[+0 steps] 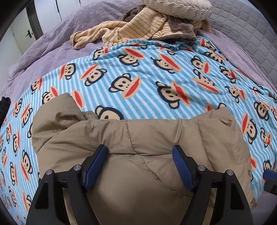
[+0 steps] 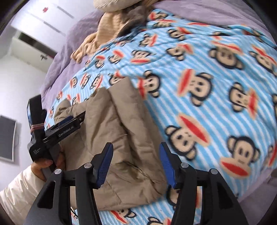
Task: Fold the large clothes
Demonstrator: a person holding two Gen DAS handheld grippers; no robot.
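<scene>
Tan quilted puffer jacket [image 1: 138, 155] lies in a folded bundle on the monkey-print fleece blanket [image 1: 147, 72], at the blanket's near edge; judging by the stitched baffles and puffy creases it is light, soft and springy, so folds will likely loft back open unless pressed flat; shell looks smooth, probably slippery, so a shallow pinch may slide off; better to take a deep bite at a seam or a doubled edge, e.g. the jacket's far corners, than on a fat panel. Left gripper [image 1: 140, 152] hovers low over the jacket's near part, jaws spread wide, nothing between the blue pads [image 1: 97, 164]; contact with the fabric cannot be told. Right gripper [image 2: 135, 152] is also released, jaws apart over the jacket's right edge and near corner, grasping nothing; right view is motion-blurred. Person's hand [image 2: 46, 162] in a white sleeve [image 2: 15, 190] holds the left tool on the jacket's left. Surface: soft bed, blanket over a lilac bedspread [image 1: 52, 46]; it gives under pressure, so creasing gets little backing. Beyond the blanket's far edge, a heap of striped beige and brown fleece clothes [image 1: 135, 26] with a cream pillow [image 1: 176, 8] on top; grey quilted headboard [image 1: 245, 31] to the far right; white door [image 1: 22, 36] to the far left.
</scene>
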